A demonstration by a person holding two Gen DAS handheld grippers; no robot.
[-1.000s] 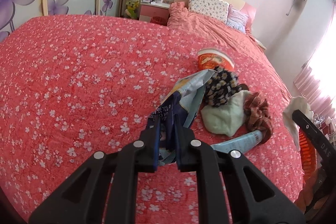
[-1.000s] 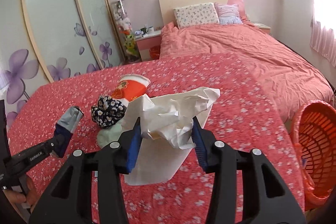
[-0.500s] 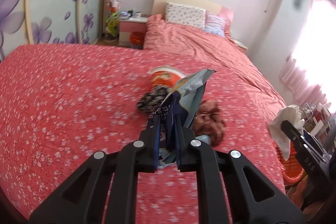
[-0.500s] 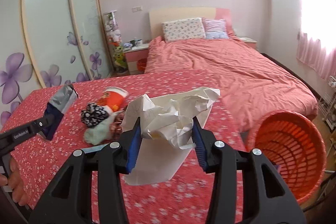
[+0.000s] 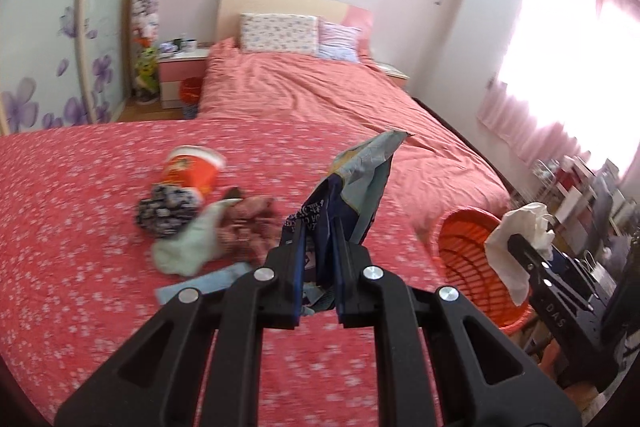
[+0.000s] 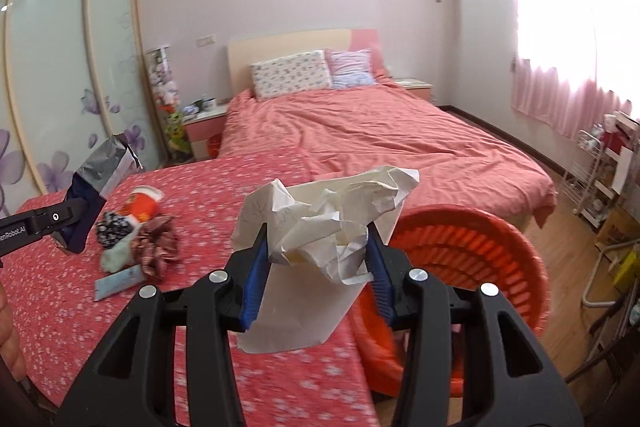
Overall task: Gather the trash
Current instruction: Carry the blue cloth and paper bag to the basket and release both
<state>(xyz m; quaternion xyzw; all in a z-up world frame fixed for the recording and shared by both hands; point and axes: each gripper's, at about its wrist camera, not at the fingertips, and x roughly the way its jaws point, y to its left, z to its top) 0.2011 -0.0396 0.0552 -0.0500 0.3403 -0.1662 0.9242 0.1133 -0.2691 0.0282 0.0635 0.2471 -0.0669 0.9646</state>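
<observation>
1. Orange plastic is what I look for first: the orange basket point(image 6: 460, 267) sits at the lower right of my right view, just past the edge of the red flowered cover point(image 6: 200, 307). I think it is there to catch the trash.
2. My right gripper point(image 6: 316, 263) is clamped on a crumpled white paper point(image 6: 320, 227) in the middle of that view. The paper is puffy, so the jaws stand partly apart with the paper squeezed between them.
3. I hold the paper up near the basket rim so it can drop in. That is my guess for the next move.
4. My left gripper point(image 5: 318, 259) is pinched almost together on a blue and silver snack bag point(image 5: 352, 187). The bag is thin and flat, so the jaws need only a small gap.
5. I hold the bag by its bottom, and its open top sticks up in the middle of the left view.
6. More stuff lies on the cover at the left: a red paper cup point(image 5: 192, 171) on its side, some cloth bits point(image 5: 188, 231) and a pale blue tube point(image 5: 208, 283). I cannot tell which of these is trash.
</observation>
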